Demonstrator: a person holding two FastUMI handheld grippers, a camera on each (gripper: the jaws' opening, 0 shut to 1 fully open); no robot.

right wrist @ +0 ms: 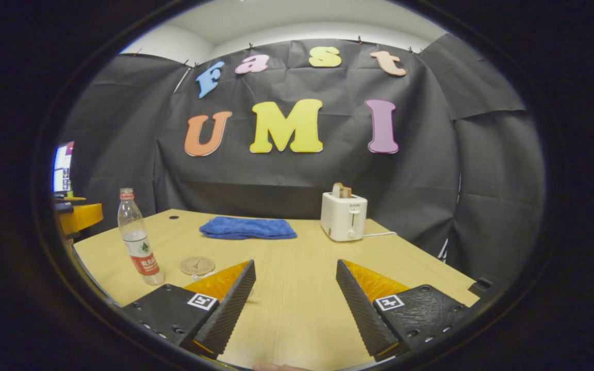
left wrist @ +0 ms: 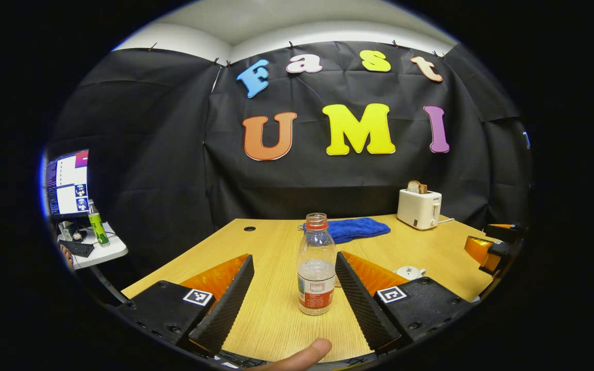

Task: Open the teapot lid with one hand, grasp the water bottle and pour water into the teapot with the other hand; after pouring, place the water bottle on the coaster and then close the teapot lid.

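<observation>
Left gripper spread, water bottle apparently between

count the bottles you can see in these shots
2. A clear plastic water bottle with a red label stands on the wooden table between the open left claw's fingers. A green bottle stands on the white side desk by the monitor.

No legible text, water bottle label at 6 o'clock, print too small, toaster front mark at 2 o'clock, unreadable, square black-and-white marker tags at 7 and 5 o'clock on left gripper, same on right gripper
</observation>
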